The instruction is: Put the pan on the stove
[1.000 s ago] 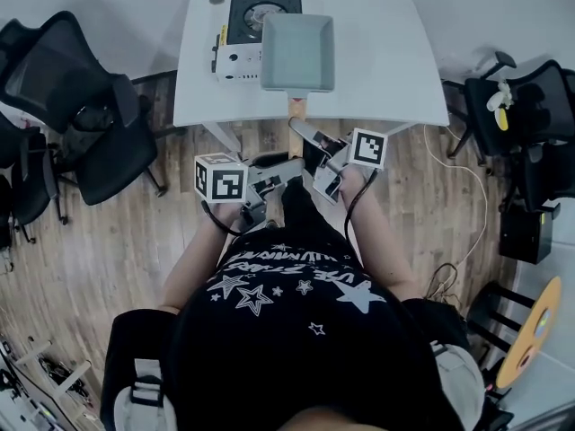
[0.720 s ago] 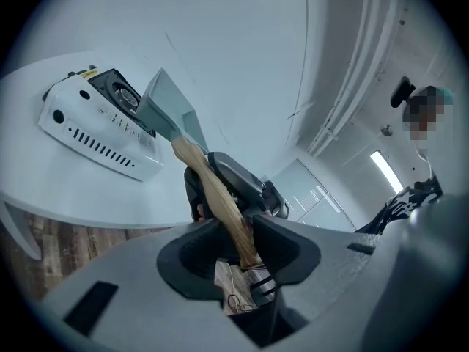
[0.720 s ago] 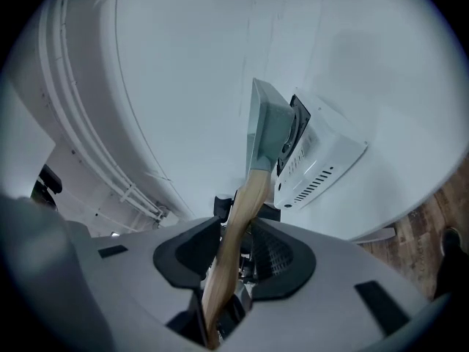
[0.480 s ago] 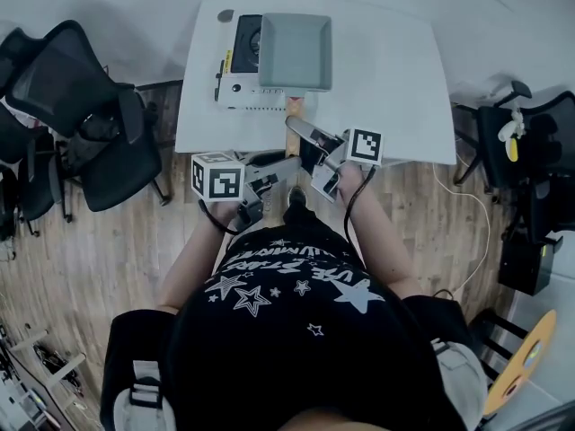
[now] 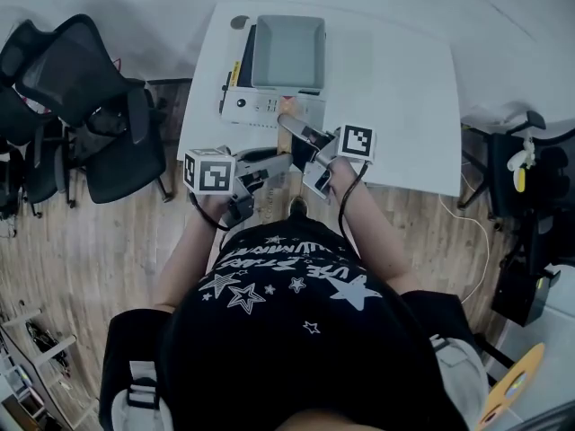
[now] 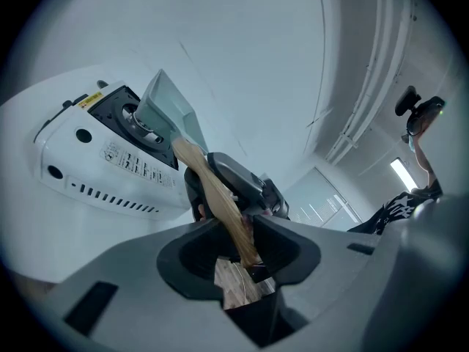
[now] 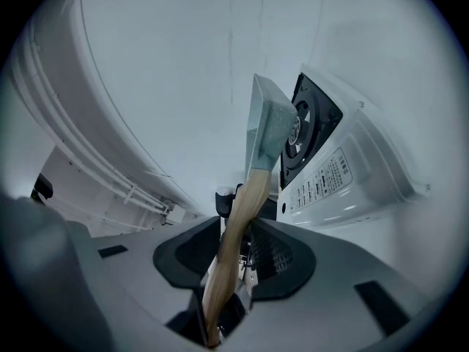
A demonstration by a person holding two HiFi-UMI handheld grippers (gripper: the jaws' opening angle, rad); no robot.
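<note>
A square grey-green pan (image 5: 289,52) with a wooden handle (image 5: 287,106) is over the burner of a white portable stove (image 5: 269,110) on the white table (image 5: 395,88). Both grippers are shut on the handle: my left gripper (image 5: 269,162) from the left, my right gripper (image 5: 301,137) just beyond it. In the left gripper view the handle (image 6: 212,196) runs from my jaws (image 6: 238,244) up to the pan (image 6: 165,112), which hangs just above the stove's burner (image 6: 128,116). The right gripper view shows the handle (image 7: 238,218) between my jaws (image 7: 231,259), the pan (image 7: 267,127) beside the stove (image 7: 330,167).
Black office chairs (image 5: 90,106) stand left of the table, more chairs (image 5: 539,178) at the right. The table's right half is bare white surface. The person stands at the table's front edge on a wooden floor (image 5: 99,268).
The pan has moved left from beside the burner to over the stove, carried by both grippers. Both grips on the handle are unchanged.
</note>
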